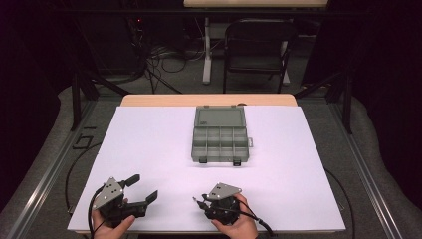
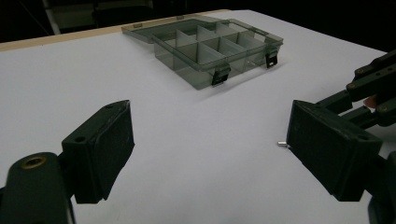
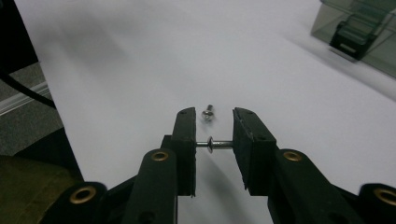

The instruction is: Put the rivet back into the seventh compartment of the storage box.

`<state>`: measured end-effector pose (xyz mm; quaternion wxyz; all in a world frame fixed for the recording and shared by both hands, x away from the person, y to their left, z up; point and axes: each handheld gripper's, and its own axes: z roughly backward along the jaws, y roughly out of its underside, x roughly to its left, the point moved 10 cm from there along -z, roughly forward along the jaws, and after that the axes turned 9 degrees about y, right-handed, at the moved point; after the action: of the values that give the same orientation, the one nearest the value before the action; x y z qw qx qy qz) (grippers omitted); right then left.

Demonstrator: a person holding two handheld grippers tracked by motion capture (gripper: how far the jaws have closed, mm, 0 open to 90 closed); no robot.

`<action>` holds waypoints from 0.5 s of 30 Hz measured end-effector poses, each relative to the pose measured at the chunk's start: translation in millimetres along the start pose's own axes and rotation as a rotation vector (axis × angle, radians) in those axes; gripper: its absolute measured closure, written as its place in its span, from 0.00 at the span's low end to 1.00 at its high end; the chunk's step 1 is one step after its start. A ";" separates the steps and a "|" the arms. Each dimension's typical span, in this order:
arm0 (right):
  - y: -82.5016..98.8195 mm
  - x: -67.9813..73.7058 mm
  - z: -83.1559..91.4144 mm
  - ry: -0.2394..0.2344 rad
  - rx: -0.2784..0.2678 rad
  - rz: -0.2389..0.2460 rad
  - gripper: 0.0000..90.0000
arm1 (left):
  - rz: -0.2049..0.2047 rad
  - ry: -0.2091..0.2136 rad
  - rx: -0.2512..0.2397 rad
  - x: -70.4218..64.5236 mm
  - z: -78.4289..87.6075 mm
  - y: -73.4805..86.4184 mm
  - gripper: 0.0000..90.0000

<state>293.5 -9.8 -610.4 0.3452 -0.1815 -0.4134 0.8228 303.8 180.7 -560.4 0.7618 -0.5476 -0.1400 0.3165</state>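
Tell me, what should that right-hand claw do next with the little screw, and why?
Probably lift it gently. The right gripper pinches a screw end to end between its jaws, low over the white table; the open organizer box waits farther back. A second screw lies just ahead.

A plain white sheet [image 1: 149, 149] covers a pale wooden table [image 1: 149, 100]. On it sits a translucent smoky-grey plastic compartment box [image 1: 220, 137] with black latches [image 2: 221, 74]. Two matte black grippers, left [image 1: 141, 188] and right [image 3: 214, 135], carry brass-coloured rivets; silver metal screws [image 3: 208, 113] glint between black jaws.
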 end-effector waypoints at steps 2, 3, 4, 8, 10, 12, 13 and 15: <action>-1.3 -4.8 2.3 0.010 -0.003 -0.010 0.79 | 0.001 -0.001 -0.001 0.0 0.0 -0.1 0.16; -2.1 -7.1 3.1 0.015 -0.008 -0.013 0.79 | 0.000 -0.001 -0.002 0.2 0.1 -0.2 0.17; -2.6 -9.5 4.0 0.018 -0.010 -0.013 0.79 | 0.001 -0.001 -0.002 0.2 0.1 -0.2 0.16; -4.6 -17.1 7.4 0.037 -0.020 -0.029 0.79 | 0.000 -0.001 -0.003 0.2 0.1 -0.3 0.16; -5.7 -20.2 9.4 0.038 -0.022 -0.037 0.79 | -0.001 0.001 0.003 0.1 0.5 0.1 0.16; -6.9 -23.8 11.4 0.048 -0.027 -0.045 0.79 | 0.000 0.001 0.002 0.1 0.4 0.0 0.17; -7.5 -25.9 12.3 0.053 -0.031 -0.046 0.79 | 0.001 0.000 0.002 0.2 0.4 0.0 0.17; -8.8 -29.3 14.1 0.056 -0.038 -0.053 0.79 | 0.000 0.000 0.001 0.2 0.5 0.0 0.16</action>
<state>309.3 -34.9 -594.6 0.3749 -0.1999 -0.4236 0.8000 303.7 181.1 -560.2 0.7622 -0.5472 -0.1397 0.3165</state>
